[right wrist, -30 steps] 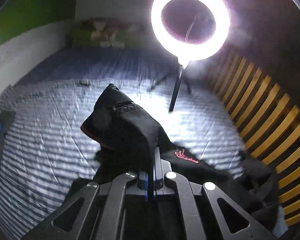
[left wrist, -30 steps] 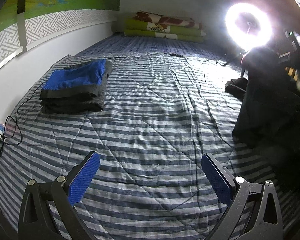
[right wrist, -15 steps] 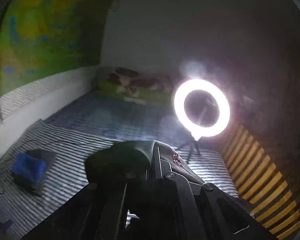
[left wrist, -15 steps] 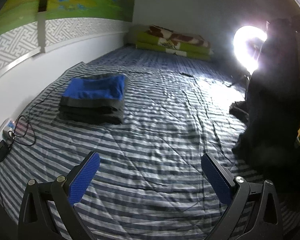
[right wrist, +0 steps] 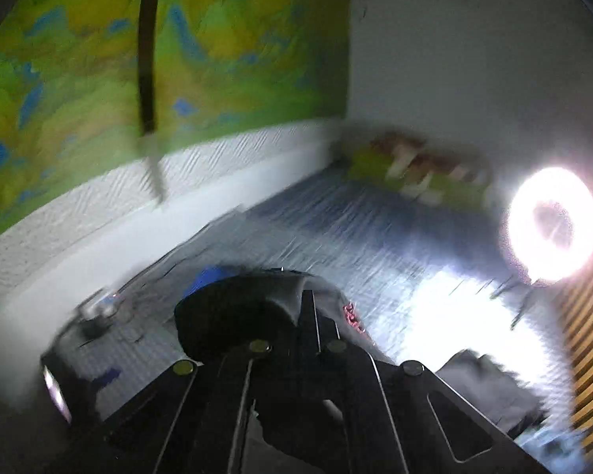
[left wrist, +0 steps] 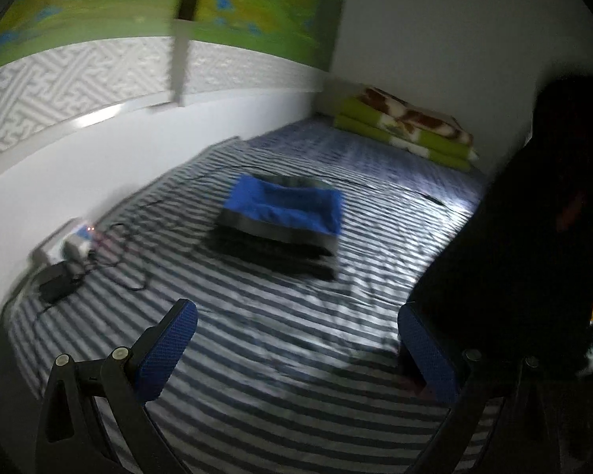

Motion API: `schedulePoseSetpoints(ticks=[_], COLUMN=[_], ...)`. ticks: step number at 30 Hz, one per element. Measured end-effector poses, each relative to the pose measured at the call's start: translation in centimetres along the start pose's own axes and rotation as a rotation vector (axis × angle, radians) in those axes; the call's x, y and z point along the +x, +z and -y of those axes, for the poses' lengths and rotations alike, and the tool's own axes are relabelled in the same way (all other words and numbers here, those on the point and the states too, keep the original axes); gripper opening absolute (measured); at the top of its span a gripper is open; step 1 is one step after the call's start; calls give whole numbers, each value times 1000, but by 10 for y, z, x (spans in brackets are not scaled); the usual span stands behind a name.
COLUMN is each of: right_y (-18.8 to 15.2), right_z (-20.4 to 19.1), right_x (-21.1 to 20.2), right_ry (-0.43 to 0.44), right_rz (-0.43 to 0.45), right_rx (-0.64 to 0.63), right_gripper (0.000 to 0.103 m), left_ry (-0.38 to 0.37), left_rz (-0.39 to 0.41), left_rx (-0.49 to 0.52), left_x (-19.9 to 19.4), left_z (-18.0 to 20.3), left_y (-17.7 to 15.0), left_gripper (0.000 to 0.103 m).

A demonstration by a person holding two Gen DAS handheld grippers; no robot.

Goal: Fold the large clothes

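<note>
Left wrist view: the left gripper point(left wrist: 296, 349) gapes wide and empty over the striped bed point(left wrist: 257, 375); a dark garment point(left wrist: 525, 237) hangs at right, a folded pile point(left wrist: 280, 217) lies ahead.

Right wrist view: the right gripper point(right wrist: 310, 308) is clamped on the dark garment point(right wrist: 237, 316), draped over its fingers, near a ring light point(right wrist: 553, 225).

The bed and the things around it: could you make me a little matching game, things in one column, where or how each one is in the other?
1. folded blue and grey clothes
2. green blanket
3. black garment
4. left gripper

A. clamped in the right gripper
B. open, holding nothing
C. on the striped cover, mid-bed
D. at the far end

1-C, 2-D, 3-A, 4-B
</note>
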State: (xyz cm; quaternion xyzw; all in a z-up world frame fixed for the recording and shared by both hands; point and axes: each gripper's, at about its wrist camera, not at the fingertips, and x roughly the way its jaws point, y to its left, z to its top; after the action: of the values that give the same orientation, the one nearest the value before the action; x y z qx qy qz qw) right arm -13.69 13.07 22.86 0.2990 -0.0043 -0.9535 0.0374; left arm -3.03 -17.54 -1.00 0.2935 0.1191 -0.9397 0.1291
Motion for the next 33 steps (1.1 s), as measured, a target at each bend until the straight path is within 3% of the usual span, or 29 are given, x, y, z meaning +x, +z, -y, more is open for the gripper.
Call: schedulePoseSetpoints(ticks=[4,6,8,13,16,18,21,25,29,33], right_y=[-62,-96,-133,-219,-258,-281,-301,-317,-302,-276], right_z=[-12,-18,-10,28,74,117,167,210,207,173], right_x=[49,66,74,58,36,21,9,6,12,33], right_ry=[107,136,163,156,80,-21,-122,-126,-89,-34], right_rz=[-194,-267,-322,-389,-362,-338,-312,-304,-277,-282], right_rx=[20,15,45,149,276,382,517,672,650,556], right_gripper=[9,24,50,54,55,55,56,56,57,63], left_ry=[23,21,14,-49,-139,-192,-232,-288,-352,-383], left_rz=[2,-15,-49,-170,-238,-264,-298,-378,-429,-476], left_rx=[-5,23,70,154,162,151,175,193,198,250], left_x=[-4,-1,7,28,30,28,26,34,37,36], left_z=[-27,-29,-22,7,23,31,47,61,82,101], left_y=[1,-4,-12,-39,-55,-64,-78,-99,-121,-153], left_gripper=[103,103,103,103,103,103,103,103,103,103])
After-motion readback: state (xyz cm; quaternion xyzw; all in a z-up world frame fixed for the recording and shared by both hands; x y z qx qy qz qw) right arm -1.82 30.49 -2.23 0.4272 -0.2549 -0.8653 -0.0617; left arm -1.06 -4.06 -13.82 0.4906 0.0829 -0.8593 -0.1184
